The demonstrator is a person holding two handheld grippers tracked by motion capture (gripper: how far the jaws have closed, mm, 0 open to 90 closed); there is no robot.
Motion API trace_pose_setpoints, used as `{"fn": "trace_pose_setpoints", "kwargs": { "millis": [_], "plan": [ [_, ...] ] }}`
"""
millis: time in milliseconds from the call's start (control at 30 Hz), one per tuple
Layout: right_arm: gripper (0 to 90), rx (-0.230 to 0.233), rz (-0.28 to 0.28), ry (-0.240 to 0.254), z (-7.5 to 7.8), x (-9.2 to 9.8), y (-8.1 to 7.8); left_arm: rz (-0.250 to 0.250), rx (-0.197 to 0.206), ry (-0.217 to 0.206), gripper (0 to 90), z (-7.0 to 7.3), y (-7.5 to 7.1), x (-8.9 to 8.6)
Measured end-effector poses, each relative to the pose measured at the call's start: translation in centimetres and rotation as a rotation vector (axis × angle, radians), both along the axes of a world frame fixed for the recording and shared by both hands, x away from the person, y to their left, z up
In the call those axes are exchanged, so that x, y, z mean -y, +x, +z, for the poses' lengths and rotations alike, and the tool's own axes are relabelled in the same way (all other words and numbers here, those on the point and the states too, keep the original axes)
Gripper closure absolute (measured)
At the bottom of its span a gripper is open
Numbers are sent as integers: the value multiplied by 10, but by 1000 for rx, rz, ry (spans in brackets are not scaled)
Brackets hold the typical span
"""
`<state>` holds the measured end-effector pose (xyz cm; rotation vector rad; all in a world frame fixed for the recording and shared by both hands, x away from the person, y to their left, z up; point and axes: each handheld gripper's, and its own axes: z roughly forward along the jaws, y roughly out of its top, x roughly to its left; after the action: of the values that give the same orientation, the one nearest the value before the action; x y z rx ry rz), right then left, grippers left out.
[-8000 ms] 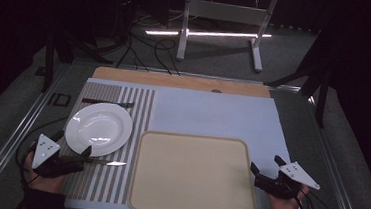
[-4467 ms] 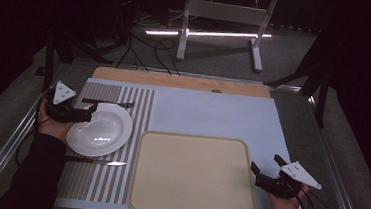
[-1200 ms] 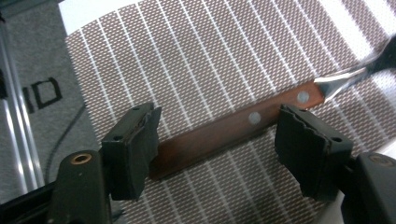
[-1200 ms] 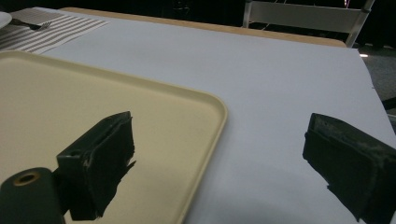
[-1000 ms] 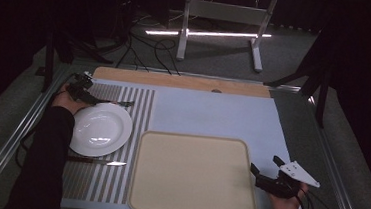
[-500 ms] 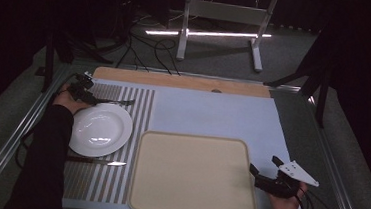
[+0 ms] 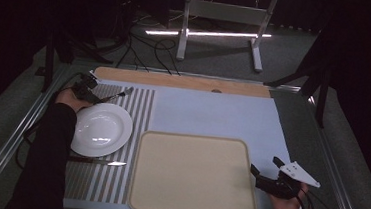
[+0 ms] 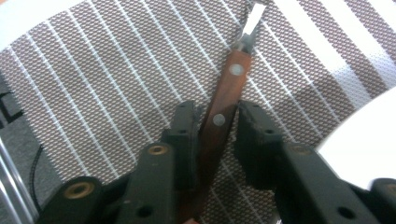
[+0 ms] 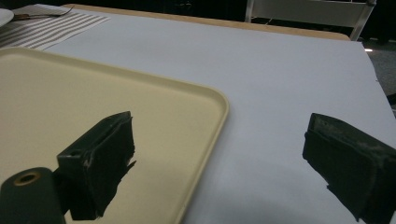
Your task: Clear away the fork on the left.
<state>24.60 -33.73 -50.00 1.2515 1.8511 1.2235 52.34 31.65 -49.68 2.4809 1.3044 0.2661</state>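
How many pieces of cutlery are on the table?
2. A fork lies on the striped mat at the far side of the white plate. A knife lies on the mat at the plate's near side. None seems hidden.

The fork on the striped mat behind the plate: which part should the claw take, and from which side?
Its wooden handle, approached from the handle's free end along its length. The fork lies flat, and the left claw has just been closing, its jaws flanking the handle's narrow sides.
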Motion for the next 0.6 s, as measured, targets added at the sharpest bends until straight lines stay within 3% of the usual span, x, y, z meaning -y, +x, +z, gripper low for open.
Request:
{"fn": "trace_pose_setpoints", "kwargs": {
  "millis": [100, 600],
  "plan": [
    [88, -1, 1, -1, 0, 0, 0, -2, 4, 10, 767, 0, -1, 2],
    [88, -2, -5, 12, 1, 1, -1, 17, 62, 61, 772, 1, -7, 9]
  ]
}}
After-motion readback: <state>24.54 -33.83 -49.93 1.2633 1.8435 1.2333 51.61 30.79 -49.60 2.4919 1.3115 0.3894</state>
